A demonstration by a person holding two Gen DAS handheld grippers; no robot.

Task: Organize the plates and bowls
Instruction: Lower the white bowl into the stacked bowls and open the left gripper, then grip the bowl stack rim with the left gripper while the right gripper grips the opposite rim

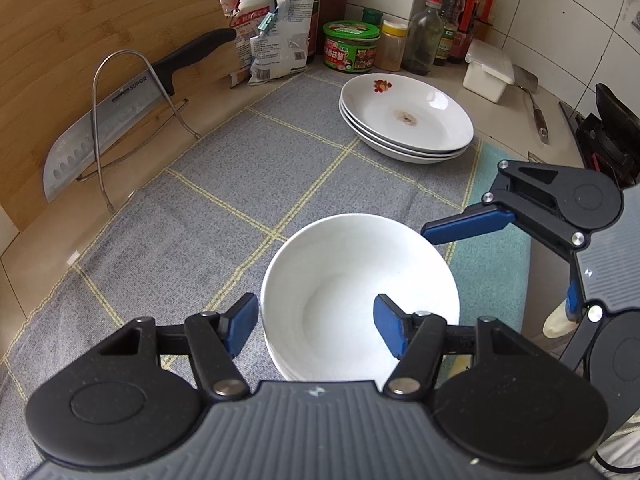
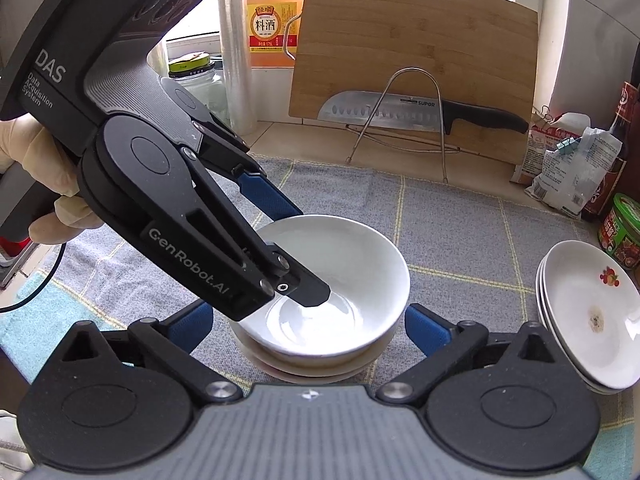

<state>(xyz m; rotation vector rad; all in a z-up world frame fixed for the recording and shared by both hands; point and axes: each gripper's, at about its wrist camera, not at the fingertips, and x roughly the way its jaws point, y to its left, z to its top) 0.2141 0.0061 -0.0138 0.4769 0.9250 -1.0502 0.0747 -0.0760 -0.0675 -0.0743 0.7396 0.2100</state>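
While the left gripper (image 1: 316, 330) stands open astride the near rim of the bowl stack (image 1: 360, 300), perhaps untouching, the right gripper (image 2: 306, 330) gapes beside it; plates (image 1: 406, 118) sit well ahead.

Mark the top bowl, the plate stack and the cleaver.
top bowl (image 2: 360, 248), right wrist view, on the inner wall.
plate stack (image 1: 404, 114), left wrist view, on the top plate's well.
cleaver (image 2: 380, 114), right wrist view, on the blade behind the wire stand.
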